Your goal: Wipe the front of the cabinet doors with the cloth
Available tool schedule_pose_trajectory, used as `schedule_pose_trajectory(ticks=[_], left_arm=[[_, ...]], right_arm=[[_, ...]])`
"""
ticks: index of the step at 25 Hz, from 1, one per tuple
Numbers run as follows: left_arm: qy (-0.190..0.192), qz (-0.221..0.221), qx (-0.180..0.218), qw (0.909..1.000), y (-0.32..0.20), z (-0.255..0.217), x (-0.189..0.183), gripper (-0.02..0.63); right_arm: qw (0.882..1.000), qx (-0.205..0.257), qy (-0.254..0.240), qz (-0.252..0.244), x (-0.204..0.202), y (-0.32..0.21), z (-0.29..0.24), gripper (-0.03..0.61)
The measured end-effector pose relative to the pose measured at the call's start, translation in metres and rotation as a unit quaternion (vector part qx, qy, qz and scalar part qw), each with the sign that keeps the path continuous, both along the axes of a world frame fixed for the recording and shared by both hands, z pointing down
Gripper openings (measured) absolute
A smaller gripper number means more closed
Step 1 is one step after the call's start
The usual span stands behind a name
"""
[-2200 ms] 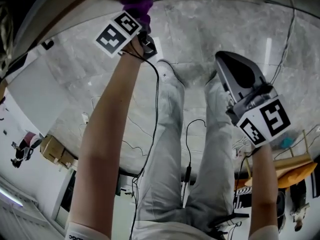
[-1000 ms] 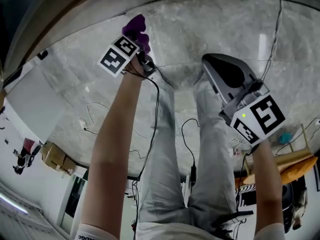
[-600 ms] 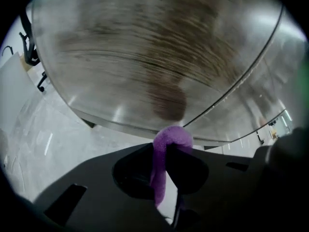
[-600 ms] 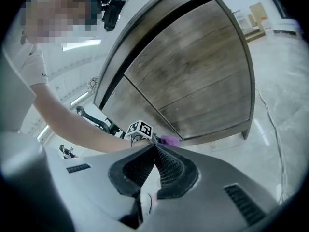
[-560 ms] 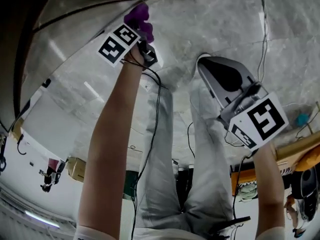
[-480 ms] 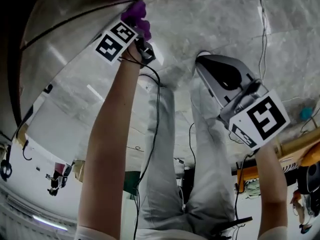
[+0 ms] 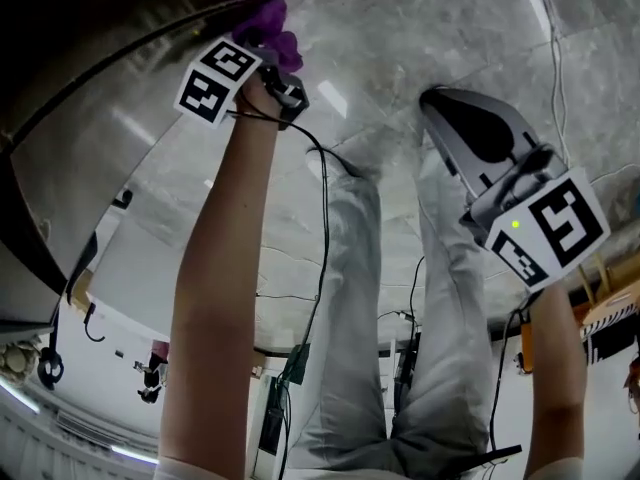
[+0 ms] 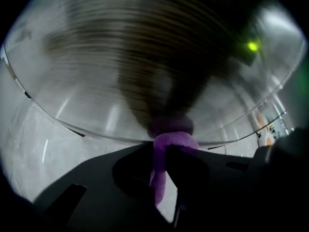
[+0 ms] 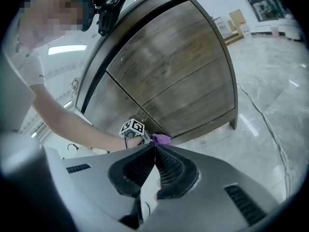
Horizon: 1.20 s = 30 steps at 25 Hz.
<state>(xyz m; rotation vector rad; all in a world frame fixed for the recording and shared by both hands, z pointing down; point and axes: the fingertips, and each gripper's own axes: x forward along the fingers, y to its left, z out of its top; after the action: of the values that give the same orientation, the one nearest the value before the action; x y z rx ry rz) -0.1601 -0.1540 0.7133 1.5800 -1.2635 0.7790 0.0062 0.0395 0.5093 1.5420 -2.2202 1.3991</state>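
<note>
Head view: the left claw point(image 7: 268, 58) pinches a crumpled purple cloth point(image 7: 268, 23) against the lower edge of the dark wooden cabinet point(image 7: 90, 38), just above the grey marble floor point(image 7: 420, 18). The right claw point(image 7: 445, 108) hangs well apart from the cabinet, over the person's grey trouser leg point(image 7: 455, 298).

Left gripper view: the left claw point(image 8: 166, 149) is clamped narrow on the purple cloth point(image 8: 166, 153), whose folded top bulges past the tips and meets the blurred cabinet front point(image 8: 145, 66).

Right gripper view: the right claw point(image 9: 154, 146) is closed, its ribbed pads meeting with nothing between them. Beyond it, the cloth point(image 9: 161, 138) and the left claw point(image 9: 150, 138) sit at the foot of the cabinet's wood-grain doors point(image 9: 169, 76).
</note>
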Motion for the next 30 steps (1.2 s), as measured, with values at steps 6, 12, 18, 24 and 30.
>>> schedule_pose_trajectory(ticks=[6,12,18,24,30], left_arm=[[-0.014,-0.006,-0.018,0.9997,-0.003,-0.002,-0.1,0.052],[-0.032,-0.01,-0.015,0.9993,-0.003,-0.001,-0.131,0.052],[-0.041,-0.028,-0.014,0.9987,-0.006,-0.005,-0.204,0.052],[-0.061,-0.046,-0.018,0.997,-0.007,-0.004,-0.255,0.052],[-0.081,-0.071,-0.013,0.9941,-0.005,-0.018,-0.298,0.052]], right_arm=[[1.0,-0.001,0.005,0.017,-0.072,-0.015,-0.005,0.026],[1.0,0.019,0.01,-0.003,-0.082,-0.024,-0.006,0.026],[0.999,0.027,0.015,0.006,-0.131,-0.024,-0.015,0.026],[0.999,0.014,0.014,0.028,-0.161,-0.009,-0.01,0.026],[1.0,0.006,0.011,0.028,-0.187,0.003,-0.031,0.026]])
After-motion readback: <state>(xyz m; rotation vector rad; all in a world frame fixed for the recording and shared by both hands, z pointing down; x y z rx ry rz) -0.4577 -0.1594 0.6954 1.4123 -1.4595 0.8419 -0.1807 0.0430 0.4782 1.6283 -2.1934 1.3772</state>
